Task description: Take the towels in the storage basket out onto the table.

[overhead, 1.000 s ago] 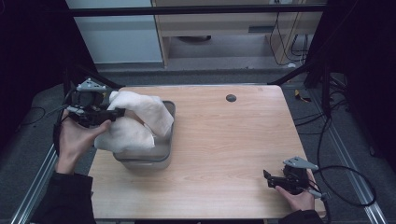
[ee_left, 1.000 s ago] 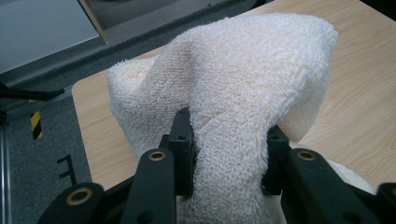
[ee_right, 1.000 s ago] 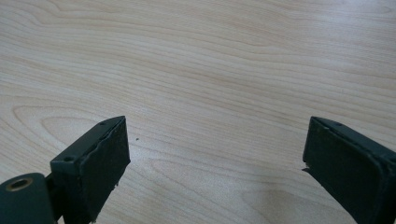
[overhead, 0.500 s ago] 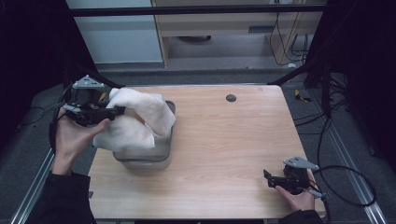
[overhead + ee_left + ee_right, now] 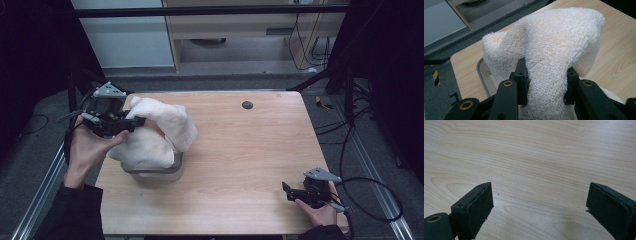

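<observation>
The towel (image 5: 157,132) is cream and fluffy. It sits at the left side of the surface (image 5: 240,160), bunched up in a big lump on top of a grey tub (image 5: 152,172). Its long way runs from the near left up to the far right in the high view. One fold hangs down over the right side of the tub, and another part is lifted up toward the left edge of the surface. The lump hides most of the tub, so just the front wall and a bit of rim peek out.

The left claw (image 5: 134,122) is at the left edge of the surface, held in a hand (image 5: 90,147), and it points to the right, into the towel. In the left gripper view the left claw (image 5: 546,82) has a thick fold of towel (image 5: 549,50) between its two black jaws. The jaws press on the fold from both sides and pinch it tight.

The right claw (image 5: 286,190) is at the near right corner of the surface, well apart from the towel and the tub. It points left, low over the wood. In the right gripper view the right claw (image 5: 539,202) has its jaws spread wide, with bare wood between them.

A small dark round hole (image 5: 247,105) sits in the far part of the surface. A black cable (image 5: 370,200) trails off the right edge.
</observation>
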{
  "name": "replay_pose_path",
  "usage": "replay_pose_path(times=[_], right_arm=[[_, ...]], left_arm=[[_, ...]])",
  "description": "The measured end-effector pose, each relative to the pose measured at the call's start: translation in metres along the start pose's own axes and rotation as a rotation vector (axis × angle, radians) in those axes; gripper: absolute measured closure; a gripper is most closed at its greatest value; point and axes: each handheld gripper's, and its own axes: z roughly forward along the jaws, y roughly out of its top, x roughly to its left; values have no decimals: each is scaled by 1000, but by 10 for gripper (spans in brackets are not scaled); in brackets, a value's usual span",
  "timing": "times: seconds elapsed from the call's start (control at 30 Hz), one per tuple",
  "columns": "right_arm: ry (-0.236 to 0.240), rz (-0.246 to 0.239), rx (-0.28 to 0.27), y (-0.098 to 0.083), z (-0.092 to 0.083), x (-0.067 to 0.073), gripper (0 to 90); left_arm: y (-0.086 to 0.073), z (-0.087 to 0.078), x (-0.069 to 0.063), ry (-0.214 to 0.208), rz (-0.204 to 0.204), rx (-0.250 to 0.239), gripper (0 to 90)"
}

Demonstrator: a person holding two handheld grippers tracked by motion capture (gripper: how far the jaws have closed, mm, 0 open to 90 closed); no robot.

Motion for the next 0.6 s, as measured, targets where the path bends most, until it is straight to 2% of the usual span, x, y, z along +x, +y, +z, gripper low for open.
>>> replay_pose_path(times=[0.23,0.4,0.47,0.5,0.57,0.6], right_arm=[[0,1,0,0,0,0,72],[0,1,0,0,0,0,72],[1,3,0,0,0,0,72],[1,3,0,0,0,0,72],[0,2,-2,0,-1,0,72],[0,2,-2,0,-1,0,72]], left_arm=[[9,3,-15,-27,39,-1,654],[18,12,-29,-54,77,-11,654],[19,13,-32,-56,76,-13,654],[21,15,-34,-58,88,-10,654],[25,20,-43,-72,99,-14,654],[26,21,-46,-84,89,-10,654]])
